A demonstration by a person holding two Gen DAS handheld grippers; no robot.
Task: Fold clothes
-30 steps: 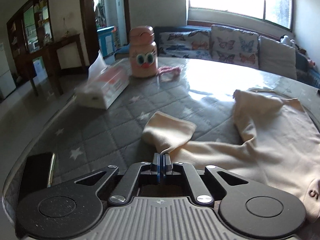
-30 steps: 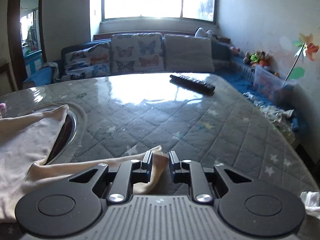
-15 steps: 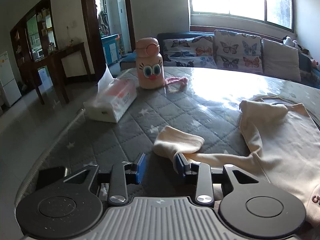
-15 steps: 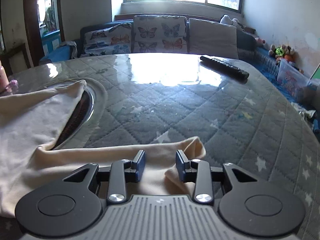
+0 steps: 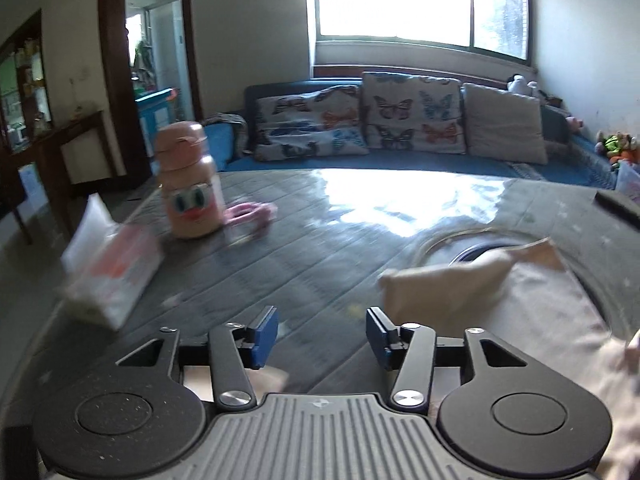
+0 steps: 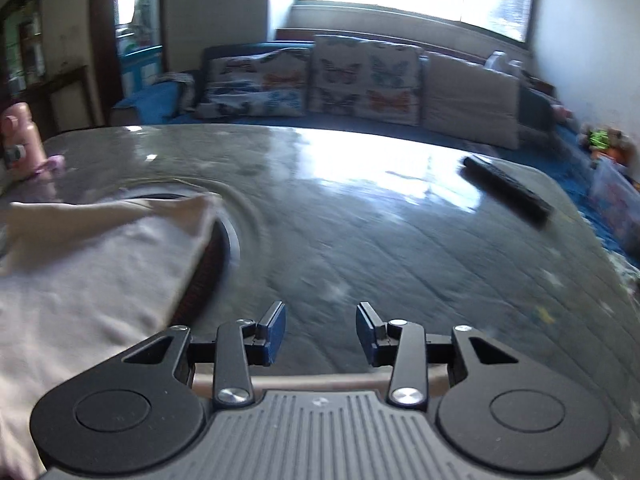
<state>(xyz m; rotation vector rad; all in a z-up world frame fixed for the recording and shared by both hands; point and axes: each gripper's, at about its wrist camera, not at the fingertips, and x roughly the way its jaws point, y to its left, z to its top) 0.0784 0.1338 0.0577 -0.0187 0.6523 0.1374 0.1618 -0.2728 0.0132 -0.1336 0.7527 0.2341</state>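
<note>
Left gripper [image 5: 322, 336] fingers apart and opening, nothing between them. Right gripper [image 6: 320, 333] fingers apart and opening too, nothing between. Soft cream cloth garment [image 5: 520, 312] lying flat on the grey quilted tabletop [image 5: 280, 264], right of the left fingers. Pink bottle with cartoon eyes [image 5: 191, 186] far left.

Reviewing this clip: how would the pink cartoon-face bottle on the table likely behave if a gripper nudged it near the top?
The pink bottle stands upright and is tall for its base, so a high push would probably tip it. Its round body suggests it would then roll. The glossy table cover looks slick, so a low push might slide it instead.
</note>
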